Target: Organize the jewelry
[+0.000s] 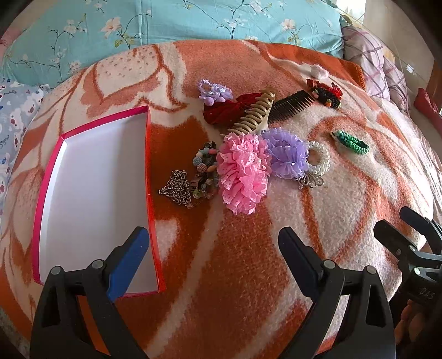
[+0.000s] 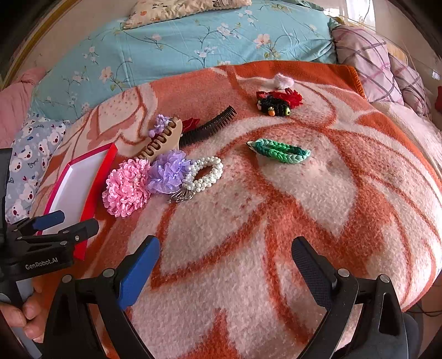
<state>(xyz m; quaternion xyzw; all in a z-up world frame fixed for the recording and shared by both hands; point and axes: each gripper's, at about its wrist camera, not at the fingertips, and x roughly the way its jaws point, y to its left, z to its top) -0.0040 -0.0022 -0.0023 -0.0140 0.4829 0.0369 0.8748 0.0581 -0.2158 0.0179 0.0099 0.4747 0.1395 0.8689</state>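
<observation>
A pink-rimmed white box (image 1: pixel 94 193) lies open and empty on the blanket at the left; it also shows in the right wrist view (image 2: pixel 74 182). To its right lie a metal chain (image 1: pixel 176 187), a beaded piece (image 1: pixel 205 171), a pink scrunchie (image 1: pixel 243 171), a purple scrunchie (image 1: pixel 287 154), a pearl bracelet (image 1: pixel 320 160), a beige claw clip (image 1: pixel 254 116), a dark comb (image 1: pixel 290 106) and a green braided band (image 1: pixel 352 142). My left gripper (image 1: pixel 214 245) is open and empty, near the box's right wall. My right gripper (image 2: pixel 226 256) is open and empty, short of the green band (image 2: pixel 279 150).
A red velvet bow (image 1: pixel 229 109), a purple bear tie (image 1: pixel 215 91) and a black-red beaded clip (image 1: pixel 327 94) lie further back. Blue floral bedding (image 1: pixel 176 22) and a checked pillow (image 1: pixel 370 58) border the orange blanket (image 1: pixel 234 276).
</observation>
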